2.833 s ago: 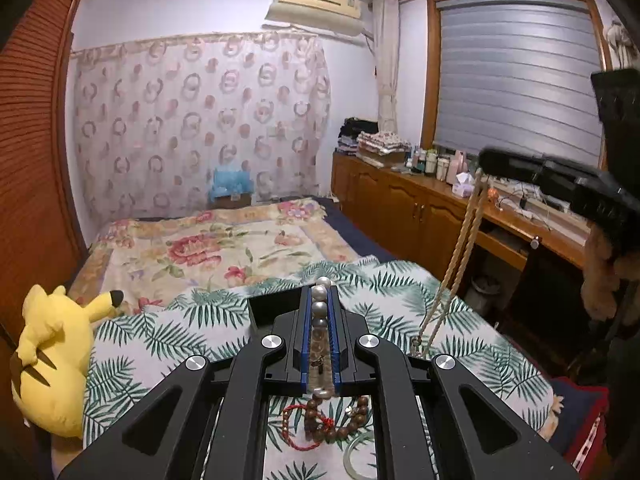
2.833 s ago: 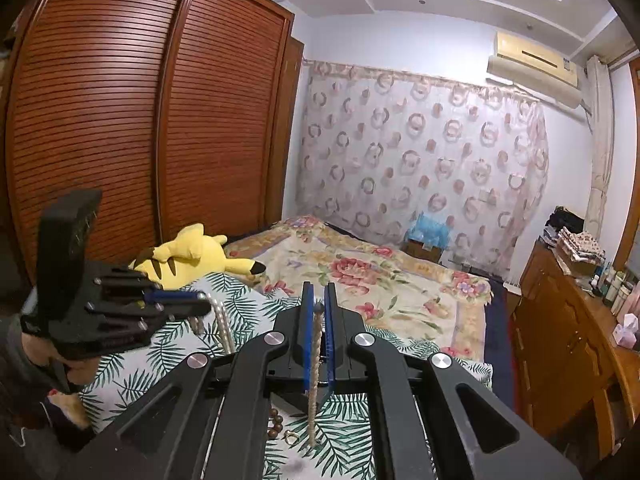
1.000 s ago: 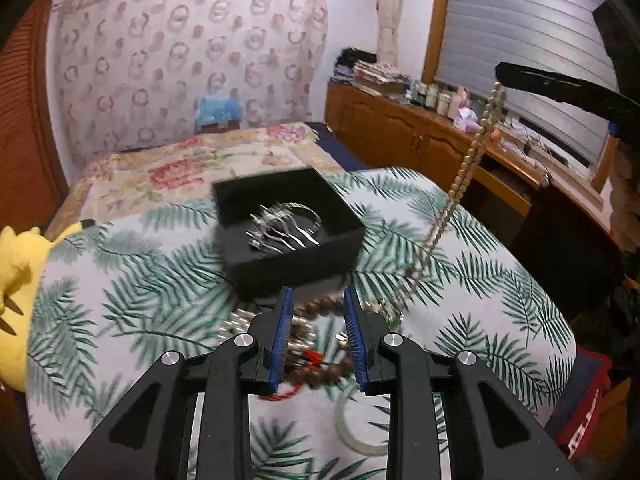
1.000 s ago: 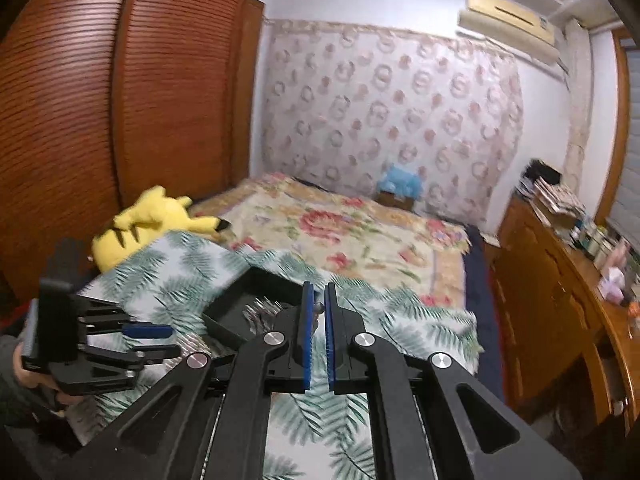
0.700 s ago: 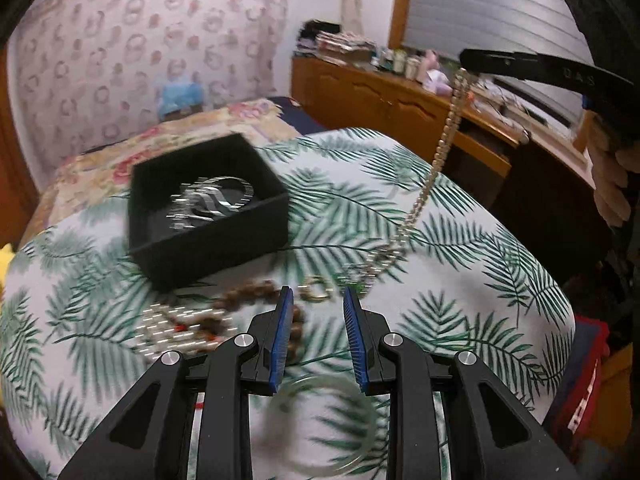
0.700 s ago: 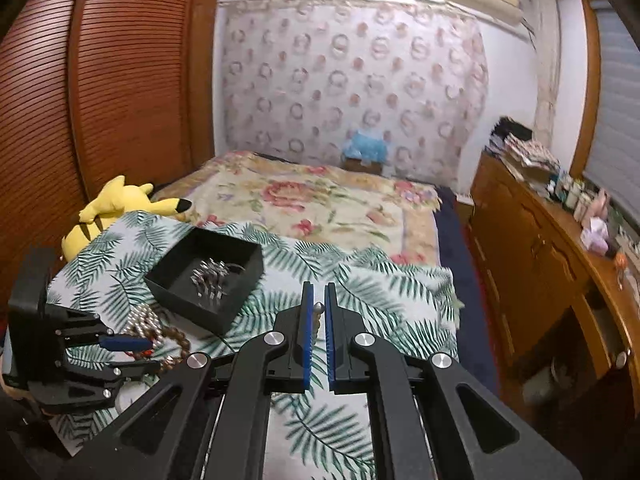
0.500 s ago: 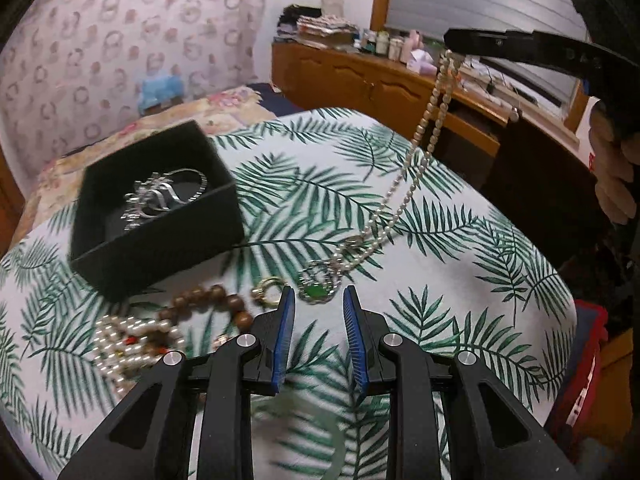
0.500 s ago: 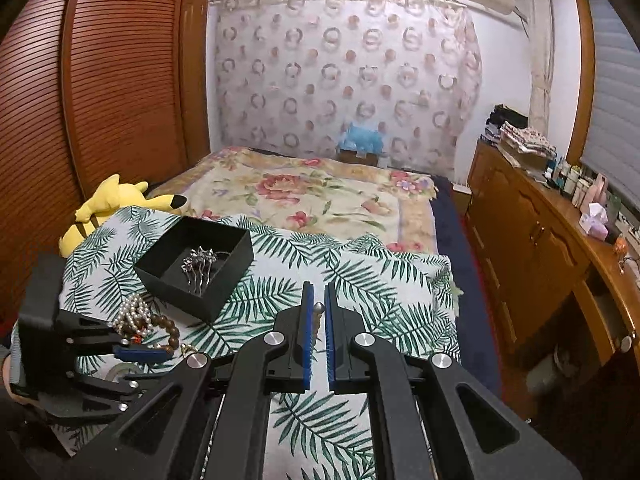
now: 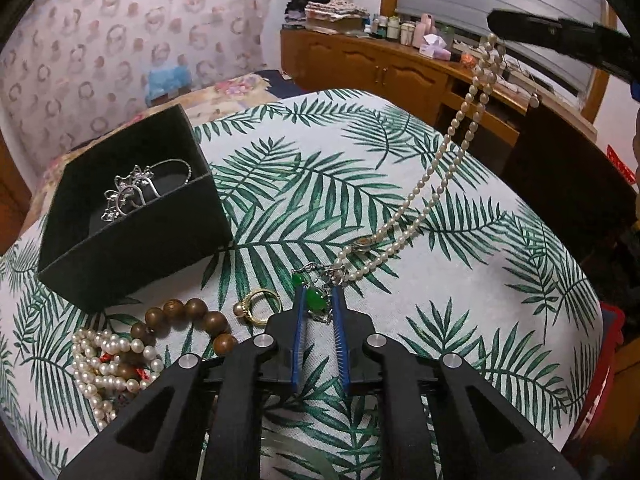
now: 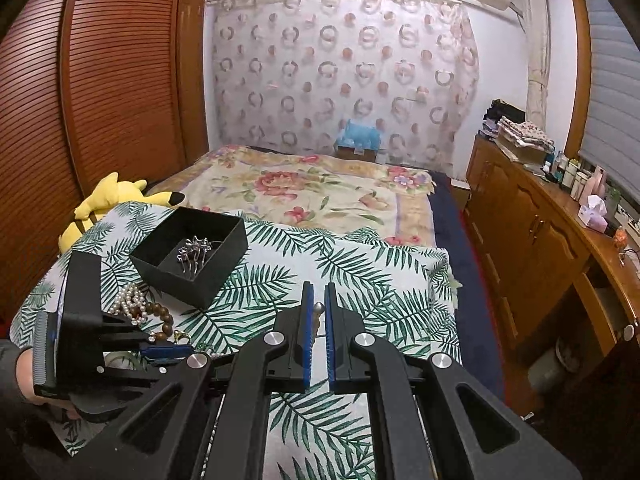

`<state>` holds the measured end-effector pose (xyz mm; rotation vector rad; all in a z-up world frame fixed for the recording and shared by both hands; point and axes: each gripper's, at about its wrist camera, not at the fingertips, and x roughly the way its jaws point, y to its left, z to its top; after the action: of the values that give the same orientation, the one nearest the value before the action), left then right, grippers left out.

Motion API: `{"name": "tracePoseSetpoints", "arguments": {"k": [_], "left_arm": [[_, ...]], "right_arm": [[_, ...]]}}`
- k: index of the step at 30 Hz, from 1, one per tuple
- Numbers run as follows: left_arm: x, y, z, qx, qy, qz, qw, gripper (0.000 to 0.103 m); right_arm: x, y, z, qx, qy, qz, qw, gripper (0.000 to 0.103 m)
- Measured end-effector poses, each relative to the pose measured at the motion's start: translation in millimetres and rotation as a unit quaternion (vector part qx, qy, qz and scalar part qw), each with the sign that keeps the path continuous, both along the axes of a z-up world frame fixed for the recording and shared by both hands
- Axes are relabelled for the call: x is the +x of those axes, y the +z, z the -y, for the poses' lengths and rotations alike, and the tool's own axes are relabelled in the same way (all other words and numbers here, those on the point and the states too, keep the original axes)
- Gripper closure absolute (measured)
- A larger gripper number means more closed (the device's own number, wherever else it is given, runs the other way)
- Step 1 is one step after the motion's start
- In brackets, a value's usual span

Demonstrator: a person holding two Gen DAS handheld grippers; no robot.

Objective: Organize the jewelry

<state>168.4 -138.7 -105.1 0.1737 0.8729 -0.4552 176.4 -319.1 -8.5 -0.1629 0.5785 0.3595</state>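
Left gripper (image 9: pixel 318 300) closing around green pendant (image 9: pixel 314 298), right gripper (image 10: pixel 319 307) clamped on one pearl necklace (image 9: pixel 440 184), one black box (image 9: pixel 132 216).

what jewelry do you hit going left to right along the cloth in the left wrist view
white pearl pile → brown wooden bead bracelet → gold ring → green stone pendant between the left gripper fingertips → pearl necklace rising to the right gripper

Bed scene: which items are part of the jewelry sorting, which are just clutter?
In play:
pearl necklace, one end in right gripper
green pendant, between left gripper jaws
black box with silver hairpin
gold ring
wooden bead bracelet
pearl strands

Lying about:
yellow plush toy
tissue box
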Motion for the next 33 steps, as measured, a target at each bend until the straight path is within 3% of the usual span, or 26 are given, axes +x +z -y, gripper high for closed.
{"name": "tracePoseSetpoints", "arguments": {"k": [11,15,22,24,26,33], "left_arm": [[-9,39,-21,-0.041,0.001,0.036,0.9985,0.103],[4,29,-14,-0.031,0.003,0.009,0.9995,0.103],[18,12,4,-0.003,-0.012,-0.003,0.9999,0.102],[23,8,6,0.003,-0.014,-0.01,0.9998,0.099],[26,5,5,0.001,-0.019,-0.019,0.9996,0.089],[27,-3,8,0.007,-0.027,-0.023,0.9993,0.087]], "right_arm": [[3,-11,-3,-0.007,-0.002,-0.012,1.0,0.097],[1,-6,-2,-0.005,-0.001,-0.007,1.0,0.097],[-2,-11,-3,0.0,0.005,-0.015,1.0,0.097],[-2,-15,-3,0.002,0.007,-0.019,1.0,0.097],[-1,-20,-2,0.004,0.008,-0.024,1.0,0.097],[-2,-28,0,0.005,0.01,-0.029,1.0,0.097]]}}
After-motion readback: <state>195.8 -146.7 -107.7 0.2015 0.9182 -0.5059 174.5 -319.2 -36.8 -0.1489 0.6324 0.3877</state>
